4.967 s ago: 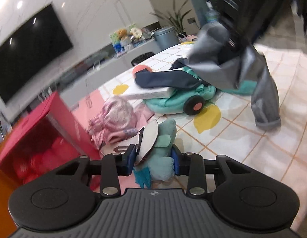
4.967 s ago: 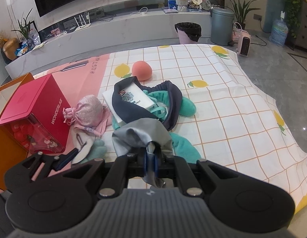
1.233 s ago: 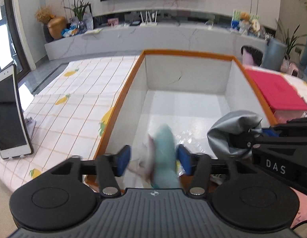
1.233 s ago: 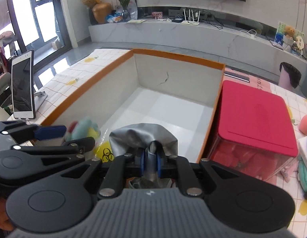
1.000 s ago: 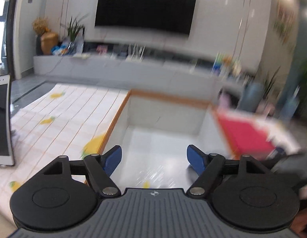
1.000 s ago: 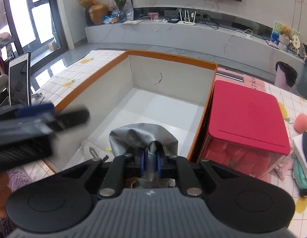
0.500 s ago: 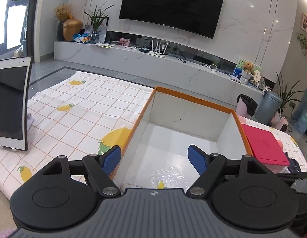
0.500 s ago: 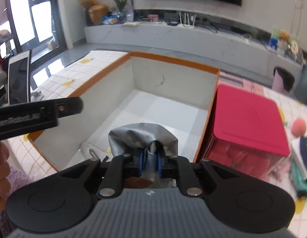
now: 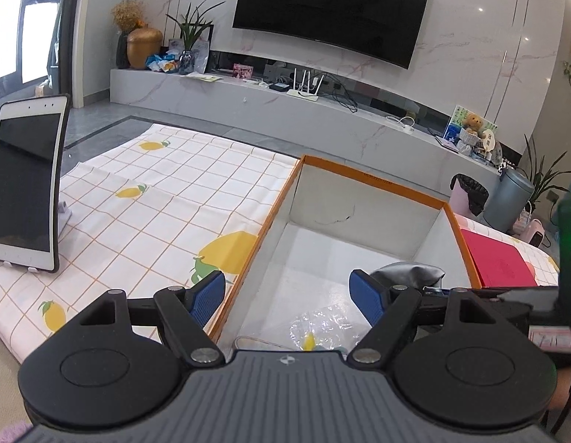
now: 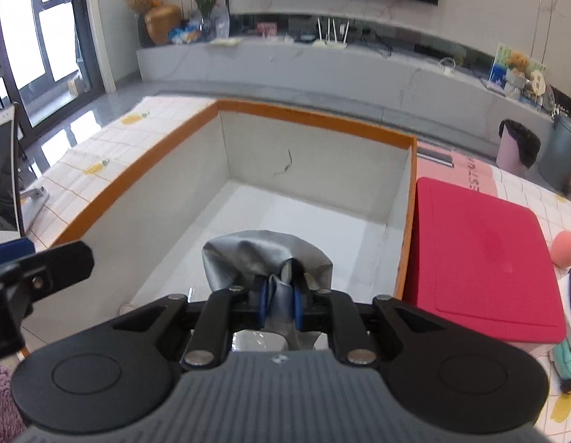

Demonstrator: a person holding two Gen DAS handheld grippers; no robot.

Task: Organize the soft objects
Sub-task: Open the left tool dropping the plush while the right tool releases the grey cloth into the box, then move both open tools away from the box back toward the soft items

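Note:
An orange-rimmed white box (image 9: 370,179) (image 10: 315,116) stands open on the checked cloth. My left gripper (image 9: 287,295) is open and empty above the box's near left corner. My right gripper (image 10: 279,301) is shut on a grey cloth (image 10: 265,254) and holds it over the box's near end; the cloth also shows in the left wrist view (image 9: 411,273). A clear plastic wrapper (image 9: 322,326) lies on the box floor. The teal plush toy is hidden below my left gripper's body.
A red lidded box (image 10: 481,254) (image 9: 499,262) stands right of the white box. A tablet on a stand (image 9: 25,181) is at the left. A pink ball (image 10: 564,247) and teal and navy soft things (image 10: 569,361) lie at the far right.
My left gripper opened over the box, dropped the teal plush toy and lifted back. The right gripper keeps the grey cloth and has moved slightly forward over the box.

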